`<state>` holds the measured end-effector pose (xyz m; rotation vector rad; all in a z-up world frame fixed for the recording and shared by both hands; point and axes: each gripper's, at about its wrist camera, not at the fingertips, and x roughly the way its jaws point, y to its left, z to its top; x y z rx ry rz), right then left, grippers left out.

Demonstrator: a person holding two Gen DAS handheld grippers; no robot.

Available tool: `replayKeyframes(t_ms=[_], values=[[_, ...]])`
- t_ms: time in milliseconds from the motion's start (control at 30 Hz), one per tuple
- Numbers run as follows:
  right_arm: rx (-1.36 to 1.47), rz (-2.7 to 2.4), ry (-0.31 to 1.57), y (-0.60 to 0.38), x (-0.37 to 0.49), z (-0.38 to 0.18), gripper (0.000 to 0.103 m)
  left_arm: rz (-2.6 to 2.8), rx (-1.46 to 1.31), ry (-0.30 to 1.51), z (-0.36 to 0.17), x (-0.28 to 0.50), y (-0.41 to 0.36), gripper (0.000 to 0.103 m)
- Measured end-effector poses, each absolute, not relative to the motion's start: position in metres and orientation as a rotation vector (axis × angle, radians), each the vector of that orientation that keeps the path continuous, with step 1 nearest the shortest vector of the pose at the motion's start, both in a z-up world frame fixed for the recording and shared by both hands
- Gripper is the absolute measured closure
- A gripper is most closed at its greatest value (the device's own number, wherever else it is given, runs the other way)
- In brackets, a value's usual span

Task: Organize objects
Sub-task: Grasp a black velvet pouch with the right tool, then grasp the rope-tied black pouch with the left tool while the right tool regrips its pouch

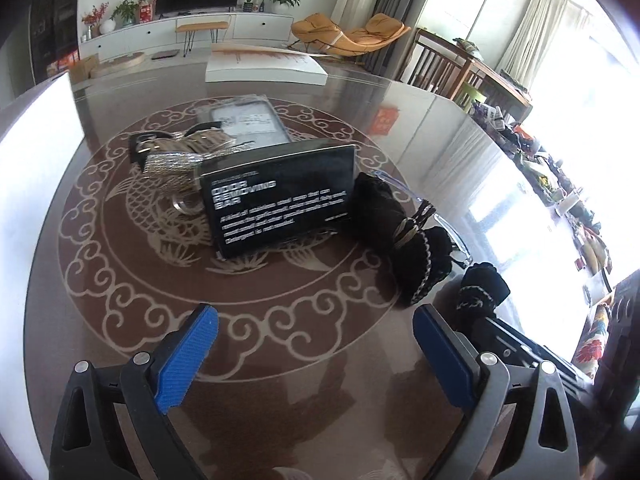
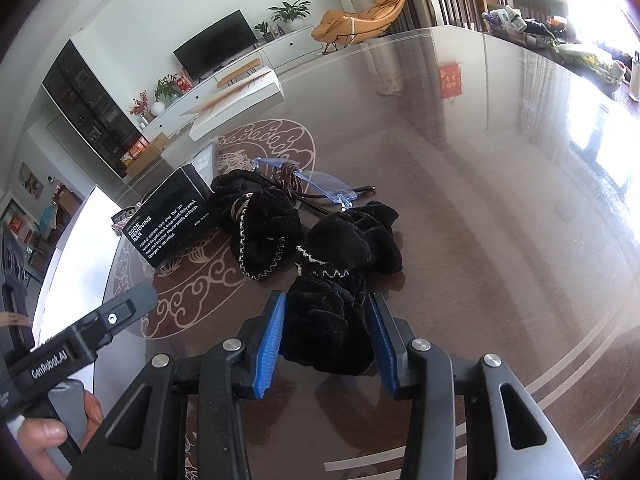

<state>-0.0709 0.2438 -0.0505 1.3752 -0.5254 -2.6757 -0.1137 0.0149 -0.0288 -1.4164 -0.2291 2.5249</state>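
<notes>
Two grippers out — right gripper (image 2: 326, 332) pinching black velvet scrunchie (image 2: 332, 312) beside black soap box (image 2: 168, 224); left gripper (image 1: 316, 340) spread, empty. Grasp step; next: lift clear, place apart.

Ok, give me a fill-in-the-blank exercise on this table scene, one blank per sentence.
1. The right hand-held gripper is shut on a black velvet ____.
2. The left hand-held gripper is ____, with nothing between its pads.
3. The black box is labelled "Odor Removing ____".
4. The glasses behind the other velvet pouch have ____-tinted lenses.

Missing words: pouch; open; Bar; blue
</notes>
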Motion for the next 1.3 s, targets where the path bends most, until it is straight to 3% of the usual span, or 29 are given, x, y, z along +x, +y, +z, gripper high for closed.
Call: replayKeyframes(t_ms=[67,267,333,367,500,633,767,833,867,900,1167,1200,1267,1300], values=[[1.376,-2.678,-0.519,0.243,-0.071,-0.05,0.061,2.481,-1.436,-0.24,-0.03,-0.134,0.035,0.014],[1.376,-2.677,-0.517,0.244,-0.071,-0.051,0.061,2.518,-1.47,-0.243,-0.043,-0.174,0.081,0.014],[1.377,-2.676,-0.513,0.244,-0.071,-0.051,0.061,2.538,-1.464,-0.279,-0.049,-0.177,0.081,0.035],[1.378,-2.675,-0.512,0.244,-0.071,-0.051,0.061,2.533,-1.463,-0.27,-0.052,-0.175,0.081,0.059],[1.377,-2.668,-0.523,0.245,-0.071,-0.052,0.061,2.538,-1.414,-0.161,-0.047,-0.136,0.067,0.07],[1.37,-2.632,-0.489,0.237,-0.072,-0.052,0.061,2.512,-1.398,-0.067,-0.047,-0.071,0.031,0.07],[1.303,-2.472,-0.34,0.202,-0.068,-0.047,0.061,2.513,-1.404,0.009,-0.045,-0.021,-0.004,0.066],[1.291,-2.442,-0.258,0.187,-0.063,-0.045,0.059,2.548,-1.417,0.061,-0.043,-0.012,-0.014,0.046],[1.298,-2.437,-0.235,0.181,-0.062,-0.046,0.05,2.573,-1.419,0.082,-0.042,-0.01,-0.018,0.029],[1.311,-2.438,-0.23,0.18,-0.062,-0.047,0.037,2.601,-1.407,0.093,-0.04,-0.009,-0.021,0.022],[1.349,-2.412,-0.479,0.211,-0.064,-0.05,0.033,2.591,-1.434,0.148,-0.051,-0.022,-0.009,0.023],[1.366,-2.414,-0.456,0.208,-0.066,-0.05,0.033,2.606,-1.414,0.153,-0.051,-0.02,-0.007,0.028],[1.395,-2.446,-0.376,0.197,-0.069,-0.049,0.033,2.596,-1.395,0.131,-0.052,-0.016,-0.006,0.069],[1.409,-2.459,-0.337,0.19,-0.072,-0.05,0.033,2.601,-1.382,0.125,-0.052,-0.015,-0.006,0.07]])
